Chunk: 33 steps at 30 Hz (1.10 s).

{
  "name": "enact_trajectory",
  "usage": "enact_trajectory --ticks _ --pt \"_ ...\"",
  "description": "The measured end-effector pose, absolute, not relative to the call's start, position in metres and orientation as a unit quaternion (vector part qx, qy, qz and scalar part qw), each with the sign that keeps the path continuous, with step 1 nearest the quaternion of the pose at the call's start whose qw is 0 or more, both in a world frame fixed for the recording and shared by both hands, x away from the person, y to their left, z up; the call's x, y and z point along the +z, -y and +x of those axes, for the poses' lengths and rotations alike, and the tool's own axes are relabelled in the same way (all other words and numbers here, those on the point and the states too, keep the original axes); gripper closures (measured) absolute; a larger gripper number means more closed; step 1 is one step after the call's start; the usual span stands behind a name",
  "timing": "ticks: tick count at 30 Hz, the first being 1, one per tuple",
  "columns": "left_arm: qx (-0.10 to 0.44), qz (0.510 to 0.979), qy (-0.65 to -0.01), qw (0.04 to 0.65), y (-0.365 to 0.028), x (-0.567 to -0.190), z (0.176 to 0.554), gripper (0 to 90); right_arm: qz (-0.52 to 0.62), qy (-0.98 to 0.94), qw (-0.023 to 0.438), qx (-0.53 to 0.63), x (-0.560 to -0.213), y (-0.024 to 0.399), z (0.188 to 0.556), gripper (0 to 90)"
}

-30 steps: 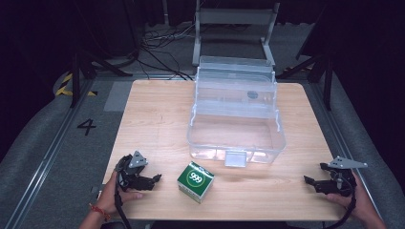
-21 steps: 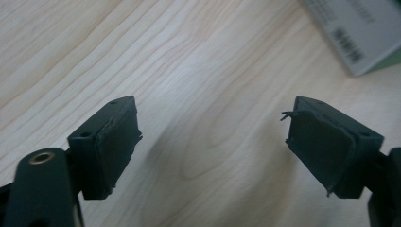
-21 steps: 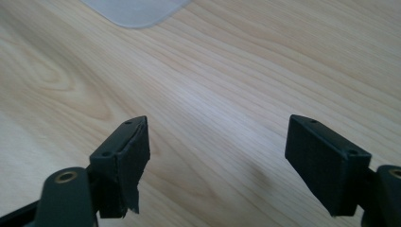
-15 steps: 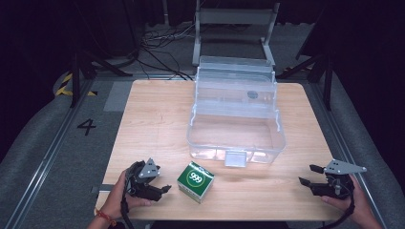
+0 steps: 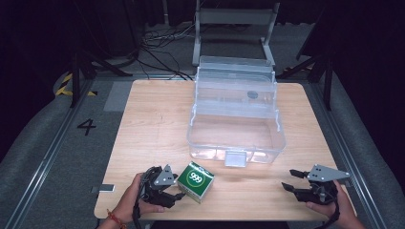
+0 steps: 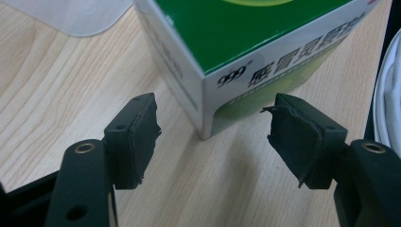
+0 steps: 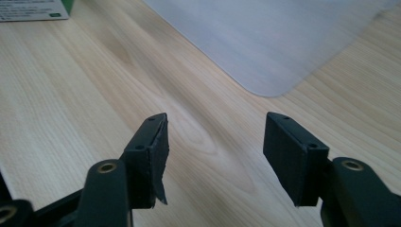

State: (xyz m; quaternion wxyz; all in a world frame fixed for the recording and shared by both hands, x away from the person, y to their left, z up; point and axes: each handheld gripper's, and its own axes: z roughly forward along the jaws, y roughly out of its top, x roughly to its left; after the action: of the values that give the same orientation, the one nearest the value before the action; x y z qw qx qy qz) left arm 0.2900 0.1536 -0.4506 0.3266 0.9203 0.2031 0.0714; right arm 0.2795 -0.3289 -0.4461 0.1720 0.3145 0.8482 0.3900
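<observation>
A small green and white box [image 5: 196, 181] marked 999 lies near the table's front edge, left of centre. My left gripper [image 5: 176, 191] sits just left of it, open, its jaws on either side of the box's near corner [image 6: 205, 127] without touching it. My right gripper [image 5: 289, 180] rests open at the front right, nothing between its jaws [image 7: 213, 151]. A corner of the box [image 7: 33, 9] shows far off in the right gripper view. A clear plastic bin [image 5: 236, 119] with its lid tilted back stands in the table's middle.
The bin's front latch [image 5: 234, 159] juts toward me, and its clear base [image 7: 265, 38] lies ahead of the right gripper. A grey metal frame [image 5: 234, 28] stands behind the table. Bare wood stretches along the table's left side [image 5: 148, 119].
My left gripper has slid right from the table's front left corner up to the green box. The right gripper has shifted slightly left and nearer me.
</observation>
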Motion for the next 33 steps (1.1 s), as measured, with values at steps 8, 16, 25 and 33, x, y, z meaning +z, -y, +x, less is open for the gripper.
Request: enact_trajectory --ticks 8,16,25,33 --pt "0.069 0.928 -0.193 0.31 -0.146 -0.452 0.292 40.9 0.273 -0.86 0.162 0.4 -0.444 0.292 0.279 43.0" --pt "0.055 0.929 -0.187 0.316 -0.132 -0.456 0.29 44.3 0.242 -0.861 0.158 0.417 -0.442 0.254 0.282 52.1" --pt "0.039 0.926 -0.184 0.327 -0.108 -0.459 0.288 48.8 0.206 -0.872 0.145 0.421 -0.448 0.213 0.281 57.9" --pt "0.03 0.932 -0.173 0.319 -0.095 -0.462 0.286 49.8 0.217 -0.867 0.15 0.424 -0.449 0.206 0.291 57.6"
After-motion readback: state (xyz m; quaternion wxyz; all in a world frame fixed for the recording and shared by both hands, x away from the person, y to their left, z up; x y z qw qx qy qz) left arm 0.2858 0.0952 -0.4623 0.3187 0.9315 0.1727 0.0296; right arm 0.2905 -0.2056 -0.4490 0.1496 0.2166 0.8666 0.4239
